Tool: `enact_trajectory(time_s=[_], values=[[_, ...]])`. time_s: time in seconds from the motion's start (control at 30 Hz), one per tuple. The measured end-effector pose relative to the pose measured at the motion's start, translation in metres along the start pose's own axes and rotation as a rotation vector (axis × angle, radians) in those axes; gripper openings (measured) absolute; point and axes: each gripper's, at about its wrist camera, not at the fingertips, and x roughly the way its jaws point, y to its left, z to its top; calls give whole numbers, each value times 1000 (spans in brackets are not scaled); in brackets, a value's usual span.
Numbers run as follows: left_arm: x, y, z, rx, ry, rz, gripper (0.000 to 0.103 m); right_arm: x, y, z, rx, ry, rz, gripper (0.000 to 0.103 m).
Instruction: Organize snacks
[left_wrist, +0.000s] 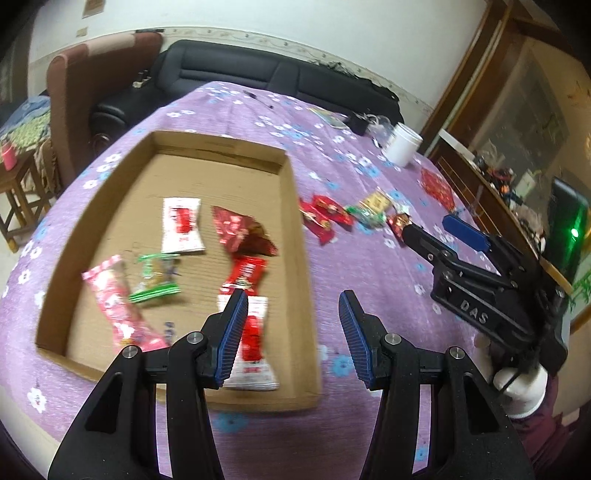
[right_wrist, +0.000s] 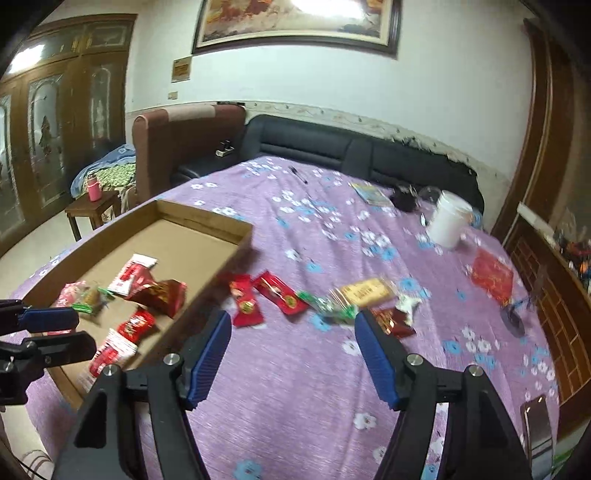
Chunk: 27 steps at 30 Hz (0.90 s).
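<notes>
Two black handheld grippers w/ blue ribbed pads hang tilted downward over a round table (left_wrist: 280, 435) draped in purple floral cloth. Left gripper (left_wrist: 293, 328) sits above the near right corner of a shallow brown cardboard tray (left_wrist: 295, 206); jaws stand partly apart, nothing between the pads. Its left pad overlaps a white-and-red snack packet (left_wrist: 255, 347) lying inside the tray, tho contact can't be judged. Ahead and left of those jaws, in the tray: a pink wrapper (left_wrist: 114, 306), a green-striped clear candy (left_wrist: 155, 280), a second white-and-red sachet (left_wrist: 183, 225), a dark red foil pack (left_wrist: 240, 232), a small red pack (left_wrist: 245, 273).

Right gripper (right_wrist: 293, 354) points at bare cloth just right of the tray wall; jaws wide, empty. Seen from the left wrist, it reaches in from the right, gripped by a white-gloved hand (left_wrist: 521, 384). Beyond its pads lies a loose row on the cloth: two red candy wrappers (right_wrist: 266, 295), a green-and-clear candy (right_wrist: 328, 306), a tan biscuit packet (right_wrist: 365, 291), a dark red wrapper (right_wrist: 391, 321) close to the right pad. Further right-ahead: a flat red pouch (right_wrist: 491, 277) & a white plastic tub (right_wrist: 448, 221).

Open cloth stretches between the jaws and the near table edge; the tray's far half is bare cardboard.
</notes>
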Motion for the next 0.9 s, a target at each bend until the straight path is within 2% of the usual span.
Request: enact_trajectory(time_s=[0.13, 0.27, 0.5, 0.6, 0.77, 0.9], values=[[10, -17, -1, 46, 18, -17, 51, 15, -38, -9, 102, 66, 18, 72], [19, -28, -4, 83, 37, -40, 51, 39, -87, -19, 255, 154, 67, 72], [27, -40, -10, 156, 53, -59, 51, 75, -146, -26, 468, 207, 122, 72], [30, -36, -9, 150, 53, -72, 51, 86, -151, -16, 480, 199, 156, 68], [32, -26, -10, 122, 60, -72, 51, 115, -141, 15, 461, 201, 108, 68], [28, -19, -10, 100, 56, -63, 51, 153, -125, 29, 430, 266, 63, 67]])
